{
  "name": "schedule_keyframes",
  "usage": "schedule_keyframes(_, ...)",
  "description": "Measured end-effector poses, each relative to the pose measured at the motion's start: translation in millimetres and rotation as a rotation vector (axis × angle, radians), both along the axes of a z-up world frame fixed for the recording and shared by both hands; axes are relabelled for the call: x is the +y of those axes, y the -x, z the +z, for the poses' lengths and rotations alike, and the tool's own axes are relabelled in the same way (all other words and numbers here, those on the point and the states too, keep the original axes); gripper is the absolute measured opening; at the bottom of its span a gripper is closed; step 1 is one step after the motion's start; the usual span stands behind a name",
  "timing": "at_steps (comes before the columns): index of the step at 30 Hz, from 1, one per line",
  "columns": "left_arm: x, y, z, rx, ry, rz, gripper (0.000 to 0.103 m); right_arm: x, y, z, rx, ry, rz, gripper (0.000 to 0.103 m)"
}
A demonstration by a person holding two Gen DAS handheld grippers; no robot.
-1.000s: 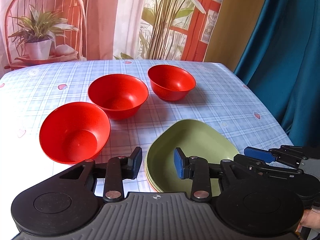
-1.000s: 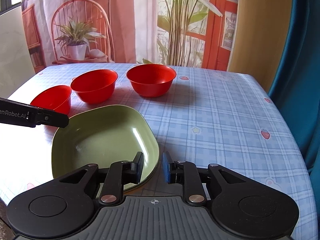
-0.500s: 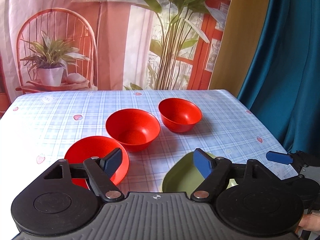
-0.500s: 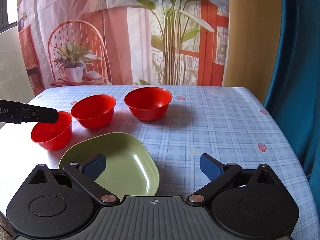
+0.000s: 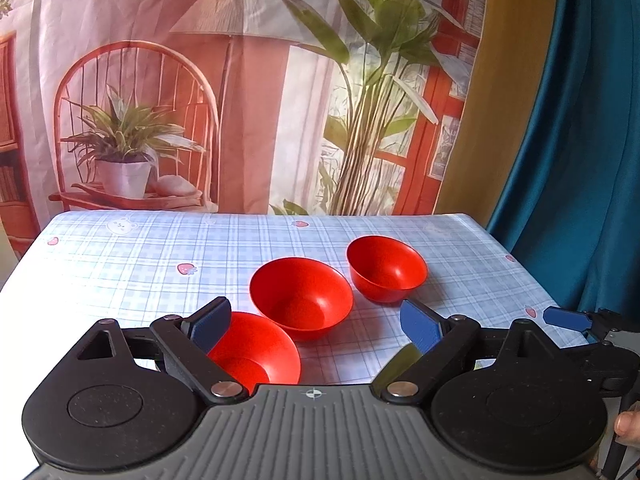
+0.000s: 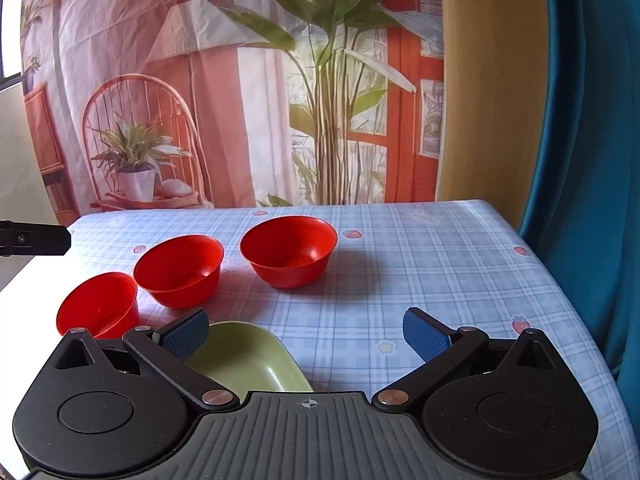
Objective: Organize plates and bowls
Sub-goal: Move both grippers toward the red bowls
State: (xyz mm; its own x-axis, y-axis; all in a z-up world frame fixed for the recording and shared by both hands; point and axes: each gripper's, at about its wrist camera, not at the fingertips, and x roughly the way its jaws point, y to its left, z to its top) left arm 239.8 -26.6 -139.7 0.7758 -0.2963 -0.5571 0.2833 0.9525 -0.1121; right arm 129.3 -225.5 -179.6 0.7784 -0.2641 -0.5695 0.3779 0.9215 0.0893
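Three red bowls stand in a diagonal row on the checked tablecloth: the near one (image 5: 260, 354), the middle one (image 5: 302, 296) and the far one (image 5: 386, 268). In the right wrist view they are the left bowl (image 6: 98, 308), the middle bowl (image 6: 180, 270) and the right bowl (image 6: 288, 252). A green plate (image 6: 248, 356) lies in front of them, partly hidden by the gripper body. My left gripper (image 5: 316, 320) hangs above the near bowl, its jaws opening, with nothing between them. My right gripper (image 6: 305, 332) stands open over the plate's far edge, holding nothing.
The table (image 6: 440, 280) has a blue checked cloth, with its right edge next to a teal curtain (image 6: 592, 160). A printed backdrop (image 5: 240, 100) hangs behind the far edge. A pad of the right gripper (image 5: 566, 318) shows at the right of the left wrist view.
Both grippers went from nearly shut at the green plate's rim to wide open. Both rose and drew back. The plate stays on the table and the bowls have not moved.
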Motion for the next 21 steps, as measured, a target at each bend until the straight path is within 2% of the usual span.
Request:
schedule_keyframes(6,12.1,-8.9,5.9,-0.014,-0.033,0.027,0.093,-1.6,-14.8,6.2,-0.002,0.004,0.025,0.103)
schedule_keyframes(11,19.1,-17.1,9.1,-0.02,-0.043,0.057,0.093,-1.3,-27.8,9.2,0.011,0.042,0.052,0.103)
schedule_keyframes(21,23.1,-33.5,7.1,-0.007,-0.053,0.081,0.093,-16.8,-47.0,11.8,0.031,0.051,0.068,0.103)
